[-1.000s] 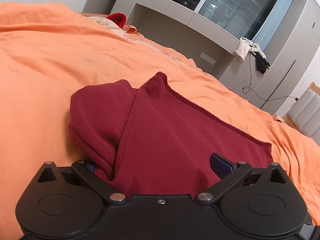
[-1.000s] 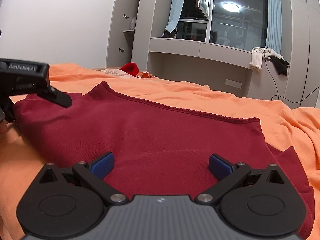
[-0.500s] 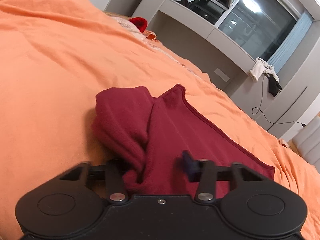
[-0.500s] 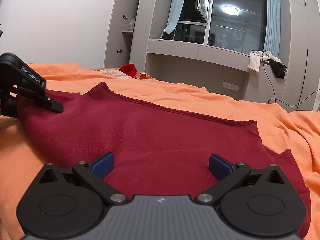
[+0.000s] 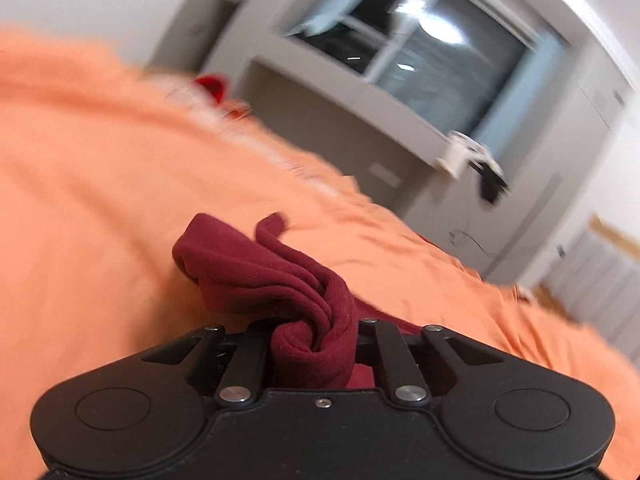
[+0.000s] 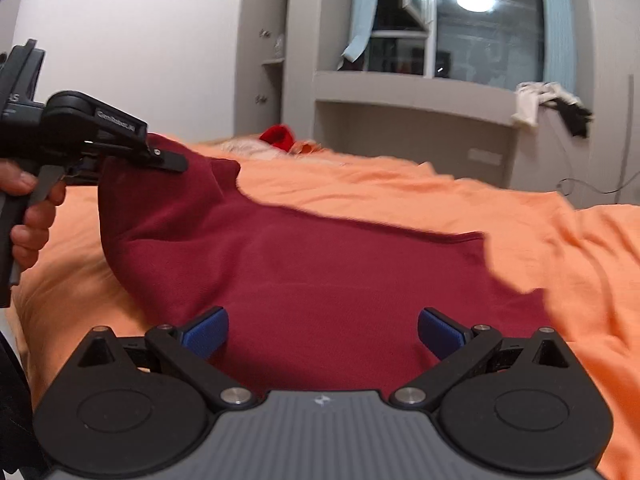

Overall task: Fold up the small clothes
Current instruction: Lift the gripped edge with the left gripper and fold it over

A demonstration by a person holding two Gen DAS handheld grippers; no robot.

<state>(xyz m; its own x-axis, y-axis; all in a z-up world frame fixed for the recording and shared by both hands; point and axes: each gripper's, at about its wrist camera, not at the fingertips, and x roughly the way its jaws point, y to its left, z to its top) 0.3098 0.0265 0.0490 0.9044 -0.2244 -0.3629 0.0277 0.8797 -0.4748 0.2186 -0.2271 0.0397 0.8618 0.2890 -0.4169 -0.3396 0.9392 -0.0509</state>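
Bunching garment (image 5: 304, 280), left tongs (image 5: 314, 344); hand (image 6: 24, 208) opposite.

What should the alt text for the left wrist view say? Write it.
The left hand-held gripper, jaws closing, pinches a bunched fold of a dark red garment above an orange bedspread. Behind, blurred, stand a grey window alcove and cabinets.

L tool (image 6: 166, 162) closing on lifted maroon garment (image 6: 320, 280) corner; R tool (image 6: 322, 330) open above it.

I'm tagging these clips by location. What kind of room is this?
Most likely a bedroom: a bed under an orange bedspread, a built-in cupboard, and a curtained window with clothes draped nearby.
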